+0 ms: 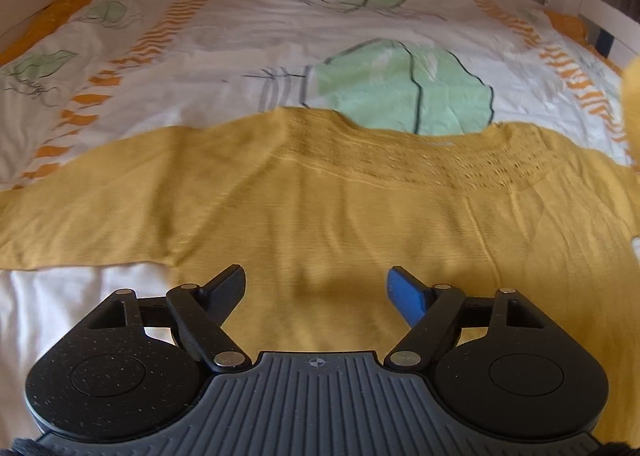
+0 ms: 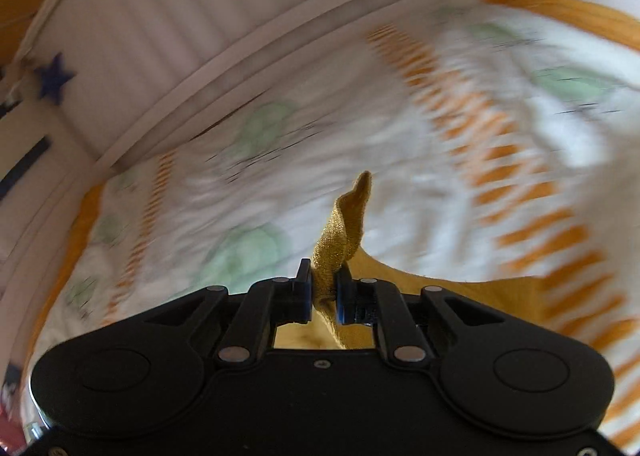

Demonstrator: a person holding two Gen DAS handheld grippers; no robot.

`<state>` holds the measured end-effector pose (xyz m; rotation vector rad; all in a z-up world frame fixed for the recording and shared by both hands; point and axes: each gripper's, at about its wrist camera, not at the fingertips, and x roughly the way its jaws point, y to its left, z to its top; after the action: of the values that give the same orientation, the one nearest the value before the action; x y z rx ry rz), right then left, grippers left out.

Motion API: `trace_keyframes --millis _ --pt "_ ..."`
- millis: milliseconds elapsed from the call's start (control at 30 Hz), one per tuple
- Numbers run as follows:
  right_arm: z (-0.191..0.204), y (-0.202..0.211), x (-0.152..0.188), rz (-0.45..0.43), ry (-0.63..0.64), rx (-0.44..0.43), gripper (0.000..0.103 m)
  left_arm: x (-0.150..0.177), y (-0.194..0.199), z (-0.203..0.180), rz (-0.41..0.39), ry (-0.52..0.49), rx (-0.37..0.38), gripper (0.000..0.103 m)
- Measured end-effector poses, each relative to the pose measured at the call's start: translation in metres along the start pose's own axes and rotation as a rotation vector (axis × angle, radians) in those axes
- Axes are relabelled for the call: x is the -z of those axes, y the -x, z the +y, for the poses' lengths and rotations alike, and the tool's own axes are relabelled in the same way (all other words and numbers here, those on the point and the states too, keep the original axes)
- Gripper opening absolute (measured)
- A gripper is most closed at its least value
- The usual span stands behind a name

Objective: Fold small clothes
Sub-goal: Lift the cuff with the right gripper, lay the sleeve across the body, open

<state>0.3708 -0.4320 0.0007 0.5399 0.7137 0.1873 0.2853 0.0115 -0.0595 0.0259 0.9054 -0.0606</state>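
- The bed [image 1: 240, 55], under a white duvet cover printed with green leaf shapes and orange striped bands, fills the upper half of the left wrist view. It gives a broad, soft, slightly rumpled working surface, so anything pressed into it will sink a little rather than slide.
- The mustard-yellow knit top [image 1: 320, 195] lies spread flat across the middle of that view, its neckline and gathered yoke toward the upper right and one sleeve running out to the left edge. The weave looks thin and limp. It will likely be very light, drape freely from any pinch point, and crease wherever it is laid. Nothing about it seems fragile or slippery.
- Sound places to take hold appear to be edges and corners such as sleeve ends, shoulder seams and hem, where a doubled layer gives the pads more to bite. A pinch mid-panel would probably just raise a tent of cloth.
- The left gripper [image 1: 316, 292], at the lower centre of its view, hangs over the body of the top with its jaws spread wide and nothing between them.
- The right gripper [image 2: 323, 292], at the lower centre of its own view, is clamped on a narrow bunched piece of the top, which stands up from between the jaws. The background there is blurred.
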Motion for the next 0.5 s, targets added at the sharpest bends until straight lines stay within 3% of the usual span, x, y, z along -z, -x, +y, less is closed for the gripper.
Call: trace_keyframes --millis 267,500 --pt "0.117 -0.082 0.063 0.122 0.119 -0.148 0.019 0.006 0.017 0.051 -0.012 0.069 -0.017 0.077" --pt "0.183 -0.127 0.127 0.198 0.222 -0.160 0.019 0.015 0.023 0.084 -0.008 0.120 -0.026 0.078"
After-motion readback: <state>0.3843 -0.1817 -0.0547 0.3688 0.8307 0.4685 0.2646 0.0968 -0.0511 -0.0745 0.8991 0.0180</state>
